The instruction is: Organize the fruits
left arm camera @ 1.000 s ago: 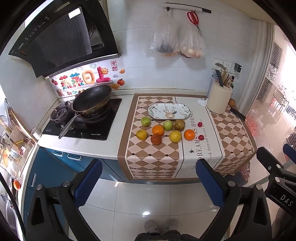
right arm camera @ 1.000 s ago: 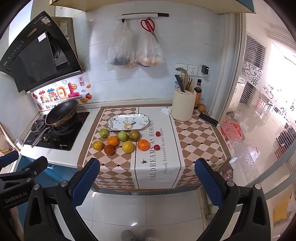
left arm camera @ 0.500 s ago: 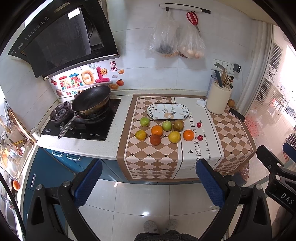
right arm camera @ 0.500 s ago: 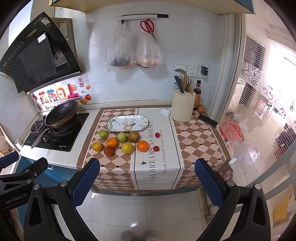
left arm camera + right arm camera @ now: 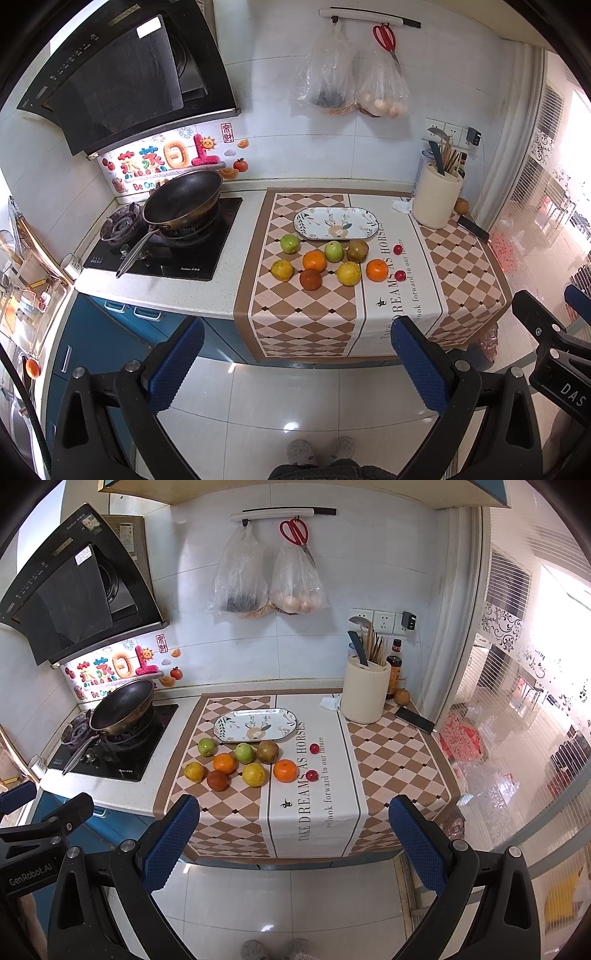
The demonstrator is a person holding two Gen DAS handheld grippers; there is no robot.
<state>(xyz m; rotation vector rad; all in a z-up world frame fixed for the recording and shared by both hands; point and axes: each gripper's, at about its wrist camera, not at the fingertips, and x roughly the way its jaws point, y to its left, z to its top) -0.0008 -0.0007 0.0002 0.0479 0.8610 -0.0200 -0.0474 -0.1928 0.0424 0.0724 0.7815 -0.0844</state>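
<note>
Orange, green and yellow fruits (image 5: pixel 325 260) all lie loose on the checked runner (image 5: pixel 306 317) just in front of the empty oval plate (image 5: pixel 371 223), nothing sorted yet, while left gripper (image 5: pixel 295 365) and right gripper (image 5: pixel 293 843) hang wide apart, empty, well short of the counter.

Glossy glazed plate (image 5: pixel 336 223) sits on a matt checked cloth runner (image 5: pixel 306 317). Floor tiles (image 5: pixel 273 398) gleam; blue gripper pads (image 5: pixel 168 843) show a rough, dimpled texture.
</note>
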